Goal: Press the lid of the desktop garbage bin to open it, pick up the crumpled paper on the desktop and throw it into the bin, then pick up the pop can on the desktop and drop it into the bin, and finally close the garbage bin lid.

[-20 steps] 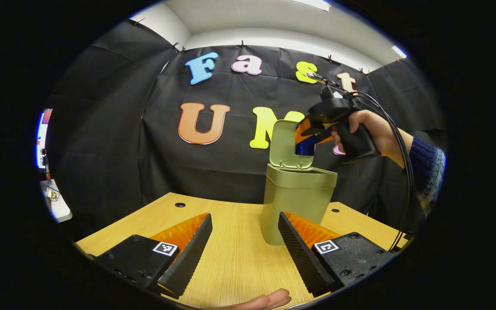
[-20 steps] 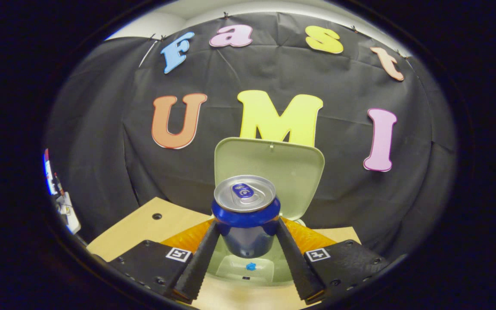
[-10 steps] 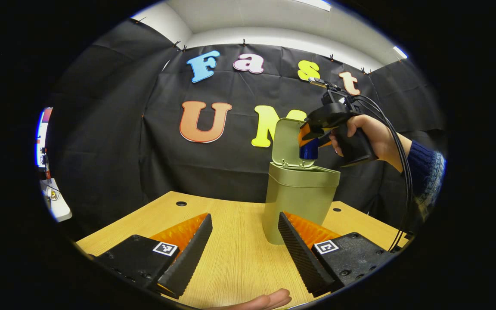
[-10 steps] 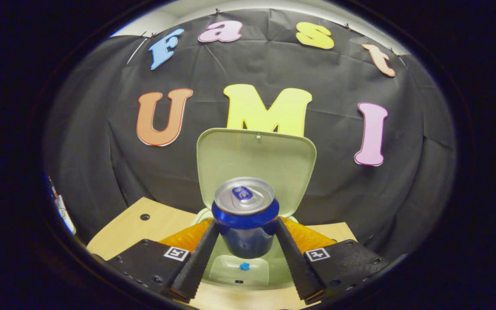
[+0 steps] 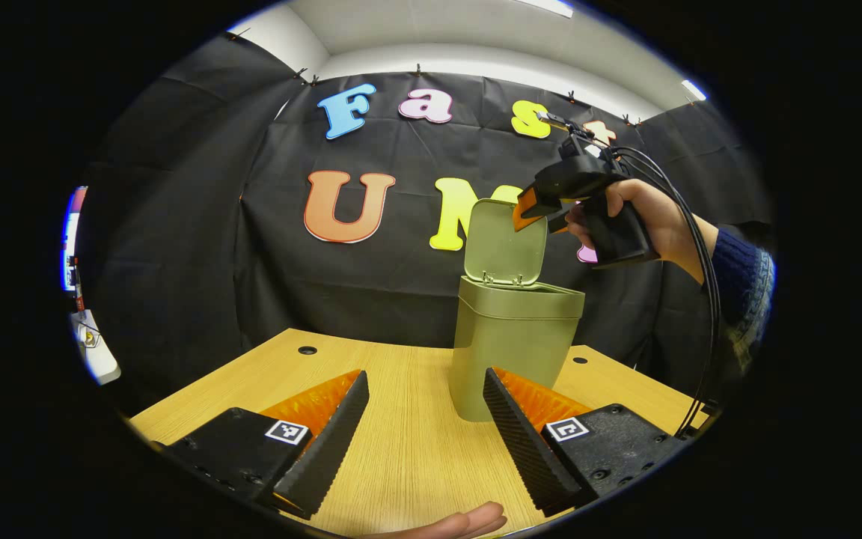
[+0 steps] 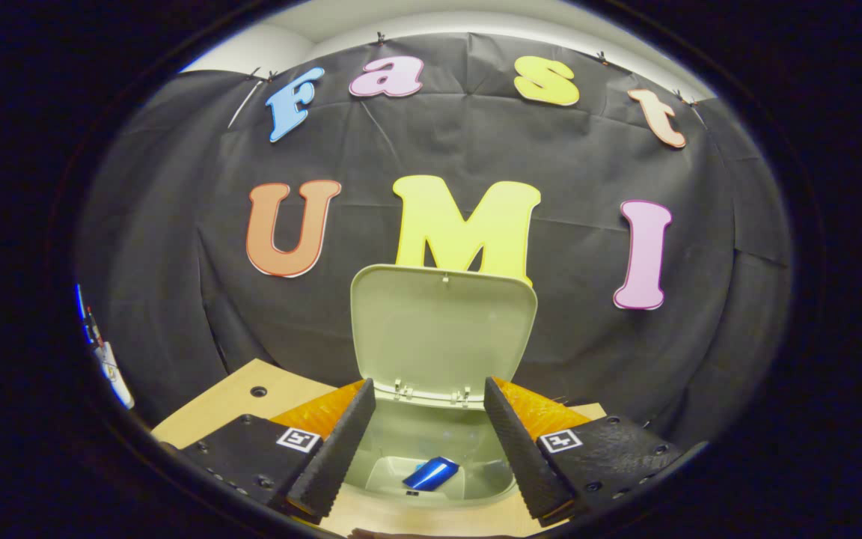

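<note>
Your wooden desktop [image 5: 401, 449] runs back to the black cloth wall, with bare wood on every side of the garbage bin [image 5: 513, 352], which stands upright near the far edge. In the left gripper view the bin's base sits just beyond your left gripper [image 5: 425, 434], slightly right of the gap between its fingers and partly behind one of them.

The bin's lid [image 6: 442, 329] stands raised on its rear hinge, nearly upright, so the mouth is uncovered. In the right gripper view you look straight down into it: the pop can [image 6: 431, 473] lies tilted on its side at the bottom of the bin, well below your right gripper [image 6: 429, 442] and seen in the gap between its fingers.

Your right gripper's fingers are spread wide with nothing between them. In the left gripper view it hangs above the bin's right rim, close in front of the raised lid, held by your hand [image 5: 648, 221] with its cables trailing down to the right.

Your left gripper is likewise spread wide and grips nothing, low over the near desktop. A fingertip shows at the near desk edge.
</note>
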`<state>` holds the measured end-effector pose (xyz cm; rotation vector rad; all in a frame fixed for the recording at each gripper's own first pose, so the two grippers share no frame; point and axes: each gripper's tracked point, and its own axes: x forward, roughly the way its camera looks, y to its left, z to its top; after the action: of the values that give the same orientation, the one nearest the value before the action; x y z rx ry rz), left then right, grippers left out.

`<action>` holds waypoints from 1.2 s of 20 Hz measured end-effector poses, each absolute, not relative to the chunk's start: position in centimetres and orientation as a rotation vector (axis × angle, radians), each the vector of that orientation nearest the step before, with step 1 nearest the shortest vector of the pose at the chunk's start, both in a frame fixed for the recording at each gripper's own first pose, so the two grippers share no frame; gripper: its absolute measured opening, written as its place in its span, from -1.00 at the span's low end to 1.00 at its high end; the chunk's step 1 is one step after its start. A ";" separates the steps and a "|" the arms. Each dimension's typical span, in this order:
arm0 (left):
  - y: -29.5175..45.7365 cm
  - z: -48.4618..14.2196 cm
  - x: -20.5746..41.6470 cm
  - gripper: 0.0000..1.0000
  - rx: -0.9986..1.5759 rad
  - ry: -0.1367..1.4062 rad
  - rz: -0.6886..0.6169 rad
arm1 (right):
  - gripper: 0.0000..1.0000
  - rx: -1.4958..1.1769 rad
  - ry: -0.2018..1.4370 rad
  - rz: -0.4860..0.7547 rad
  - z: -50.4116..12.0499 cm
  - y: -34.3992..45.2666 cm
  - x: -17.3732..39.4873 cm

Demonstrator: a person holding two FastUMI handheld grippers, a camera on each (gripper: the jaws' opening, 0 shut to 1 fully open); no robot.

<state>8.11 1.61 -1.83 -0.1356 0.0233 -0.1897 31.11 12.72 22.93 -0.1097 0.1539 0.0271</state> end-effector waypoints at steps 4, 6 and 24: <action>0.7 -3.1 8.6 0.99 -0.128 0.051 -0.203 | 0.87 -0.119 0.106 0.038 25.4 13.3 31.4; 0.9 -3.2 9.0 0.99 -0.130 0.059 -0.194 | 0.87 -0.115 0.091 0.039 26.4 13.7 31.7; 3.5 -5.1 11.7 0.99 -0.128 0.078 -0.143 | 0.88 -0.027 0.031 0.007 31.7 14.3 42.8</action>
<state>11.68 3.47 -5.09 -0.1277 0.0779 -0.1433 42.76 14.31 31.67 -0.0275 0.0307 0.0068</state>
